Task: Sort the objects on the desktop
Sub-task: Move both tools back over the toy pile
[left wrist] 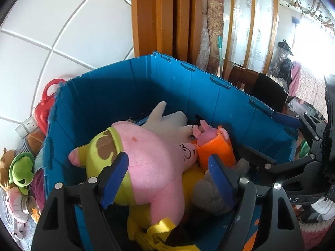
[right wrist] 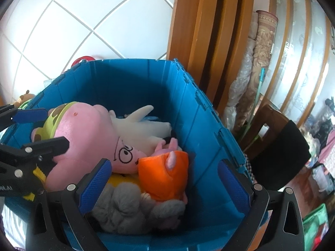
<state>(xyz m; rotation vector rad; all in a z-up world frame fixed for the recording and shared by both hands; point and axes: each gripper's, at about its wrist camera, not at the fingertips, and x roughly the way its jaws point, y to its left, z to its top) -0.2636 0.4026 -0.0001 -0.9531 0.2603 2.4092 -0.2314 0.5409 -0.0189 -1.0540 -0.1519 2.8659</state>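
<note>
Well, the blue bin [left wrist: 117, 87] holds my soft toys. The big pink pig [left wrist: 150, 156] lies on top toward the left: light, squashy (grab its fat belly). The small orange one [right wrist: 165, 173] nestles right. My left claw [left wrist: 167, 179] and right claw [right wrist: 163, 190] both gape, empty.

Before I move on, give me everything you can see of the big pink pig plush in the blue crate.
The big pink pig plush is soft pink fabric with drawn black round glasses and a yellow-green garment bearing brown patches. It lies on its side inside the blue crate, on top of the pile, snout against the small orange-dressed pig plush. A white plush lies behind it, a yellow toy beneath. The left hand-held gripper is open, its fingers either side of the body; contact is unclear.
</note>
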